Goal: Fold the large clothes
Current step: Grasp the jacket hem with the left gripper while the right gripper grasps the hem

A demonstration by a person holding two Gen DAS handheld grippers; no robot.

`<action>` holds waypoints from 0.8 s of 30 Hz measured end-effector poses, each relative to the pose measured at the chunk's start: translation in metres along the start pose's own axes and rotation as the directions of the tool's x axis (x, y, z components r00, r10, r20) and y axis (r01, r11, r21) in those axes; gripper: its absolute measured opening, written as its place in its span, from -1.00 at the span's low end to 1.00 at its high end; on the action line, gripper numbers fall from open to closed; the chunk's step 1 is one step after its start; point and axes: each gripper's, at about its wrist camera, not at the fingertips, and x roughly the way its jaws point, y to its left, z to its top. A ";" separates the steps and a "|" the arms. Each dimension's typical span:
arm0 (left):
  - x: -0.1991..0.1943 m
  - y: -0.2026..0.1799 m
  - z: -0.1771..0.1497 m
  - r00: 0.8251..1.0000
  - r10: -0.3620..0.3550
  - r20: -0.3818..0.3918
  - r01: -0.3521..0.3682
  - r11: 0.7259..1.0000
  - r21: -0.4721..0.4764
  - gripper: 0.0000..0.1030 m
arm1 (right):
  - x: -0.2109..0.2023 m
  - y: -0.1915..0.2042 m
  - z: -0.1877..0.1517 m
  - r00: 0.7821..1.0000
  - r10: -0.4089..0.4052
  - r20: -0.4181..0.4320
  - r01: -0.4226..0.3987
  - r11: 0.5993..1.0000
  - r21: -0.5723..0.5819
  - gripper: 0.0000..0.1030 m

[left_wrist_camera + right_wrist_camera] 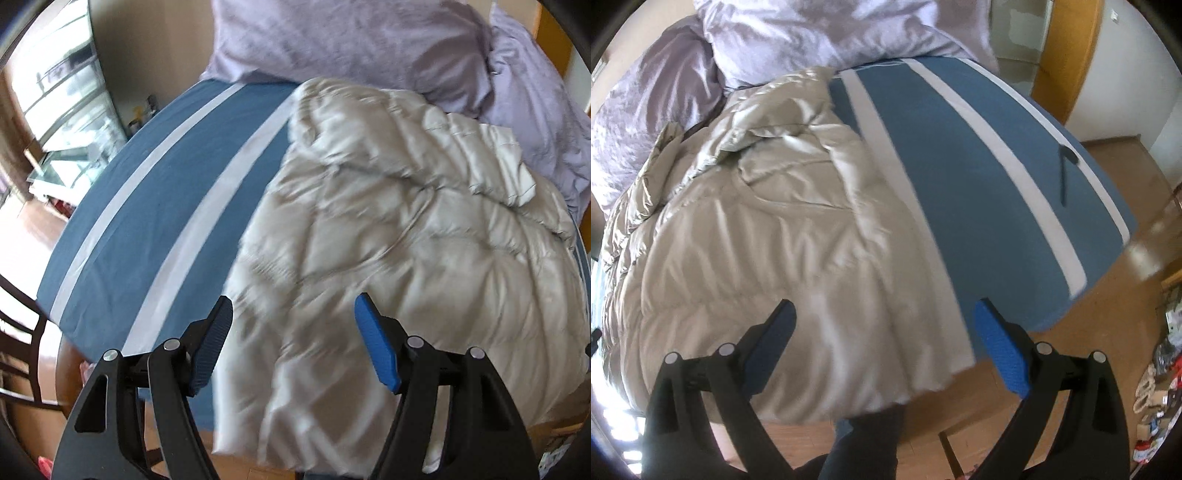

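Where lilac bedding [351, 40] ends, blue striped sheet [122, 229], wooden floor [1071, 350].

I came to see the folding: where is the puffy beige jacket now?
The beige jacket lies on the blue striped bed cover, beneath both open grippers, with lilac pillows just beyond it.

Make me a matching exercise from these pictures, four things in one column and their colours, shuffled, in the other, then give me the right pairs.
Things:
1. puffer jacket
2. bed sheet
3. pillows
4. gripper pads

Colours:
A. lilac
B. bright blue
C. shiny beige
D. dusty blue with pale stripes

Pairs: 1-C, 2-D, 3-A, 4-B
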 end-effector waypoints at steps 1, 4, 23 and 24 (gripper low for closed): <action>0.000 0.005 -0.004 1.000 0.000 -0.004 0.000 1.000 -0.008 0.34 | 0.000 -0.004 0.000 1.000 -0.002 -0.002 0.002 1.000 0.007 0.88; 0.002 0.018 -0.015 1.000 -0.010 -0.027 0.009 0.999 -0.039 0.35 | 0.001 -0.017 -0.004 1.000 0.006 -0.011 -0.006 0.999 0.032 0.88; 0.009 0.029 -0.038 0.987 -0.146 -0.070 0.135 0.981 -0.138 0.23 | 0.023 -0.028 -0.010 0.970 0.217 -0.110 -0.211 0.975 0.064 0.09; 0.008 0.028 -0.039 0.986 -0.149 -0.069 0.139 0.981 -0.139 0.23 | 0.023 -0.027 -0.011 0.970 0.217 -0.108 -0.211 0.975 0.064 0.09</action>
